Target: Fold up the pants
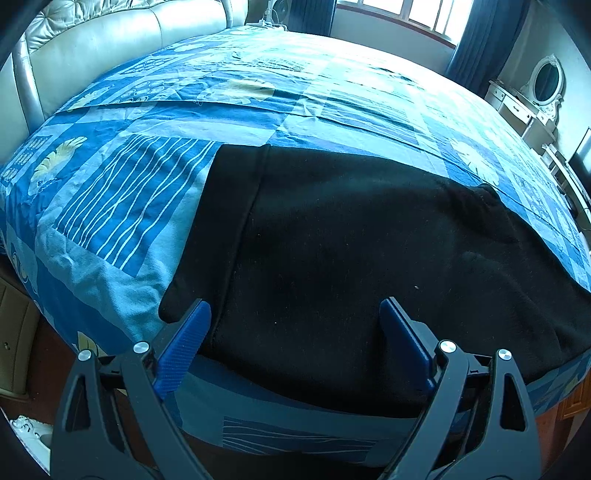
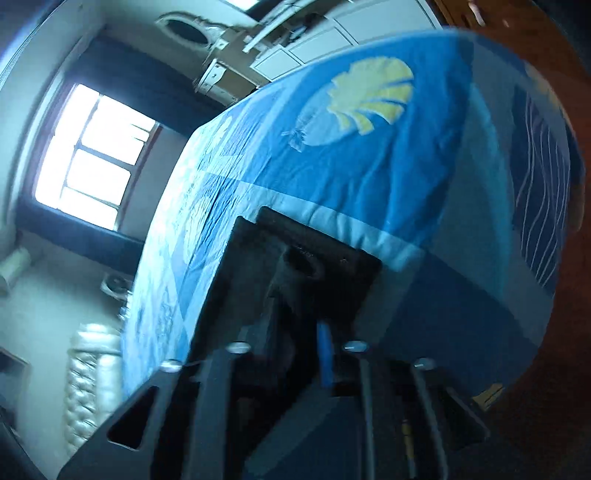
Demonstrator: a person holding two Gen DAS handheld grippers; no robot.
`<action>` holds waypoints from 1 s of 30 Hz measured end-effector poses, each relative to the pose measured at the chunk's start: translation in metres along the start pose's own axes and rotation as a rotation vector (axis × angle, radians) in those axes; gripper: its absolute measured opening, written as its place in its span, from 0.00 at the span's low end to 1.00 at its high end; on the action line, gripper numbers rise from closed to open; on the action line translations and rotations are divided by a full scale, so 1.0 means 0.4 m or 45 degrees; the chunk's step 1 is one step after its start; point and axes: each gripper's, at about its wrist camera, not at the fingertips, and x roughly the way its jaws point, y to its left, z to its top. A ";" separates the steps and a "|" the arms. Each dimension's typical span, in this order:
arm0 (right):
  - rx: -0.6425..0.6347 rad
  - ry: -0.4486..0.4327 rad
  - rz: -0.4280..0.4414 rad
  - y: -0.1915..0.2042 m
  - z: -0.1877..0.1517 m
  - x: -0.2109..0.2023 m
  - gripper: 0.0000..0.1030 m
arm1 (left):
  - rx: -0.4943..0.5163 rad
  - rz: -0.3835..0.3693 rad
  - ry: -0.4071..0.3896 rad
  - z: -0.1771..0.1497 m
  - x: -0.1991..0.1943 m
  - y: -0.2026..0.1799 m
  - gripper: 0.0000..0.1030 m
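Black pants (image 1: 351, 243) lie spread flat on the bed's blue patterned cover (image 1: 147, 192), near its front edge. My left gripper (image 1: 295, 314) is open, its blue fingers (image 1: 184, 343) wide apart just above the pants' near edge, holding nothing. In the tilted, blurred right wrist view my right gripper (image 2: 310, 332) is shut on a bunched part of the black pants (image 2: 295, 280), lifting the cloth off the bed cover (image 2: 369, 155).
A padded cream headboard (image 1: 110, 40) stands at the far left. A window with dark curtains (image 1: 406, 14) is behind the bed. A white dresser with an oval mirror (image 1: 546, 81) stands at the right. Wooden floor (image 2: 554, 387) lies beside the bed.
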 end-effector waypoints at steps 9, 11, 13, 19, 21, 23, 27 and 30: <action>-0.061 -0.031 -0.055 0.062 0.019 0.024 0.20 | 0.000 0.020 0.000 -0.002 0.001 -0.004 0.90; -0.113 -0.027 -0.088 0.071 0.021 0.025 0.06 | 0.001 0.024 0.000 -0.003 0.002 -0.006 0.90; -0.167 -0.053 -0.111 0.078 0.022 0.013 0.05 | 0.001 0.028 -0.001 -0.002 0.002 -0.007 0.90; -0.197 -0.099 -0.169 0.042 0.016 0.014 0.05 | -0.004 0.037 -0.004 -0.004 0.004 -0.011 0.91; -0.184 -0.088 -0.170 0.014 0.016 0.026 0.05 | 0.004 0.040 -0.005 -0.004 0.006 -0.014 0.93; -0.169 -0.089 -0.151 0.005 0.018 0.027 0.05 | 0.005 0.037 -0.001 -0.002 0.008 -0.013 0.93; -0.211 -0.080 -0.164 0.012 0.024 0.024 0.05 | 0.022 0.037 0.004 -0.002 0.009 -0.013 0.93; -0.229 -0.071 -0.179 0.013 0.030 0.029 0.05 | 0.062 0.052 0.013 -0.003 0.016 -0.018 0.94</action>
